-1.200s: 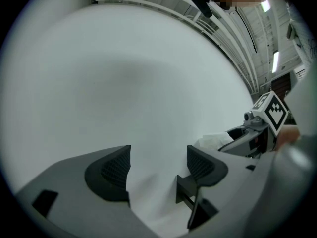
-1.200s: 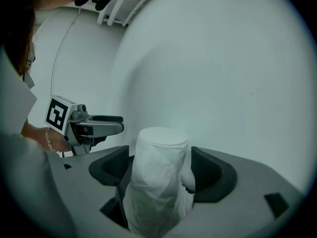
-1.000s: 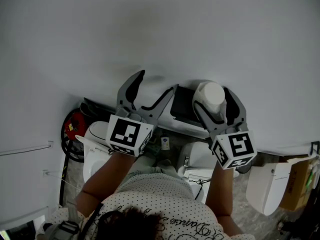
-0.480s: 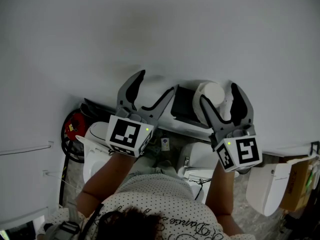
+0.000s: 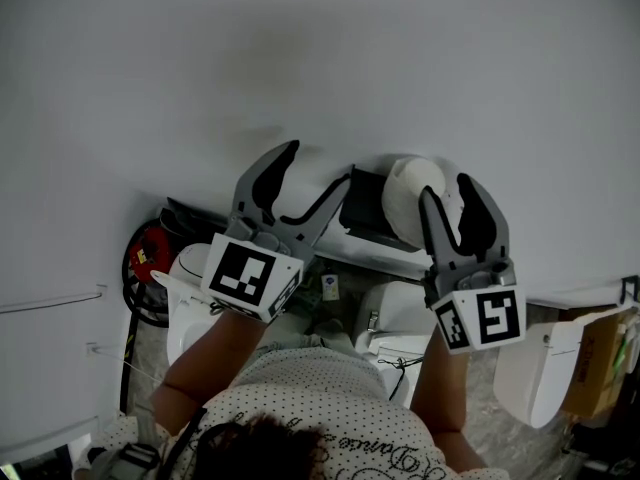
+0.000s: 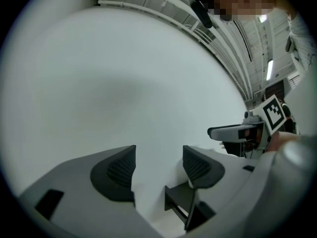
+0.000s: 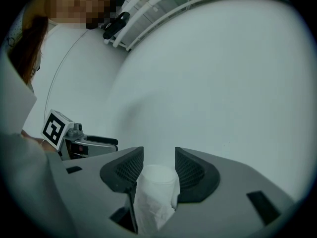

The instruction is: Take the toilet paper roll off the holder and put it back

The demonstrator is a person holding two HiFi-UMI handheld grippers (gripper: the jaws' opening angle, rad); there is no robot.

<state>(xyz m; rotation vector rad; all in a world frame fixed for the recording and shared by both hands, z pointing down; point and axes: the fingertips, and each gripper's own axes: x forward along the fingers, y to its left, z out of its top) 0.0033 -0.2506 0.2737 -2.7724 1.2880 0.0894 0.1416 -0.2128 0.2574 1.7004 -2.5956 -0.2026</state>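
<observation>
The right gripper (image 7: 159,156) is clamping the white toilet paper roll (image 7: 155,195). Its jaws have just been closing to roughly half shut, and both ribbed pads are pressing on the roll's sides. The roll is sitting close against the plain pale grey wall (image 5: 300,58), at the right end of the black wall-mounted holder (image 5: 366,204). To the left, the left gripper (image 5: 316,166) is hovering near the wall with its jaws wide apart. They have just been closing slightly and are gripping nothing, with the holder showing just beyond the gap, beside the right jaw.
</observation>
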